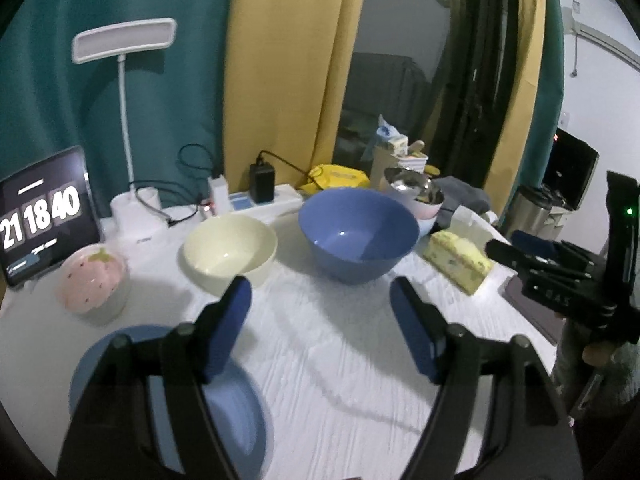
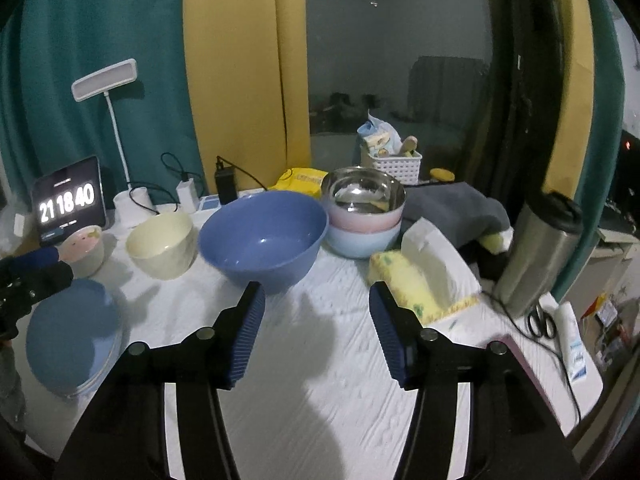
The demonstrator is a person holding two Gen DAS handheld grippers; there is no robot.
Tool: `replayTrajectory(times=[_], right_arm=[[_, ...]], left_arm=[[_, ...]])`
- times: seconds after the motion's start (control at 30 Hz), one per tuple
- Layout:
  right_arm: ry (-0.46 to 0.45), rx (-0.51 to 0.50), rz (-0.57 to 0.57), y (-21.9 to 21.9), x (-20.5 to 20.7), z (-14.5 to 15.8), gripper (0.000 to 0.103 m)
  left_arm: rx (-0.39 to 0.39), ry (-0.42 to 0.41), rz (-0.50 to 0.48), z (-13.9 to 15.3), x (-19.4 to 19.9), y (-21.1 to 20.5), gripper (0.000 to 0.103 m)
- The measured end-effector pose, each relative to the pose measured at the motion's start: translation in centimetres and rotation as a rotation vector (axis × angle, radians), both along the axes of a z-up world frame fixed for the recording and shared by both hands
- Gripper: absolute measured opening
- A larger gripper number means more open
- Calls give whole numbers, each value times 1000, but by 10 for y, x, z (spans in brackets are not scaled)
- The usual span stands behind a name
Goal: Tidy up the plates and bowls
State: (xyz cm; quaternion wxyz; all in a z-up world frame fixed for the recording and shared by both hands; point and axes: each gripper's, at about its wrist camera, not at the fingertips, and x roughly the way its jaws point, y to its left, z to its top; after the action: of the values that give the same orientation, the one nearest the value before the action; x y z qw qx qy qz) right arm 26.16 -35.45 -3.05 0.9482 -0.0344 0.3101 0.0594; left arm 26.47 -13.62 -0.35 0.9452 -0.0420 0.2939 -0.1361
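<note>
A large blue bowl (image 1: pixel 356 232) (image 2: pixel 262 236) stands mid-table, with a cream bowl (image 1: pixel 230 252) (image 2: pixel 162 244) to its left. A pink strawberry bowl (image 1: pixel 92 284) (image 2: pixel 82 246) sits further left. A blue plate (image 1: pixel 240 404) (image 2: pixel 70 340) lies at the front left. A steel bowl (image 2: pixel 362 194) (image 1: pixel 412 188) is nested in stacked pink and pale blue bowls (image 2: pixel 362 236) behind the blue bowl. My left gripper (image 1: pixel 320 300) is open and empty above the cloth. My right gripper (image 2: pixel 316 304) is open and empty, just in front of the blue bowl.
A tissue box (image 2: pixel 424 280) (image 1: pixel 456 260) lies right of the bowls, with a steel tumbler (image 2: pixel 536 248) and scissors (image 2: pixel 540 320) further right. A tablet clock (image 1: pixel 40 216), desk lamp (image 1: pixel 124 40), chargers and a white basket (image 2: pixel 394 164) line the back edge.
</note>
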Motion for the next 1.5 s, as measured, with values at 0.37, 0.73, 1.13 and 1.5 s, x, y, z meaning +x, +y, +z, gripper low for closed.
replayTrajectory(times=[0.37, 0.73, 1.13, 1.5], right_arm=[[30, 22, 35, -2, 56, -16, 58], [110, 114, 32, -10, 101, -43, 58], [185, 170, 20, -4, 134, -77, 57], [233, 185, 17, -2, 149, -95, 30]], left_arm=[[1, 19, 4, -10, 54, -19, 73], [6, 86, 15, -44, 100, -39, 73], [21, 142, 3, -68, 130, -57, 73], [57, 177, 6, -83, 145, -66, 53]])
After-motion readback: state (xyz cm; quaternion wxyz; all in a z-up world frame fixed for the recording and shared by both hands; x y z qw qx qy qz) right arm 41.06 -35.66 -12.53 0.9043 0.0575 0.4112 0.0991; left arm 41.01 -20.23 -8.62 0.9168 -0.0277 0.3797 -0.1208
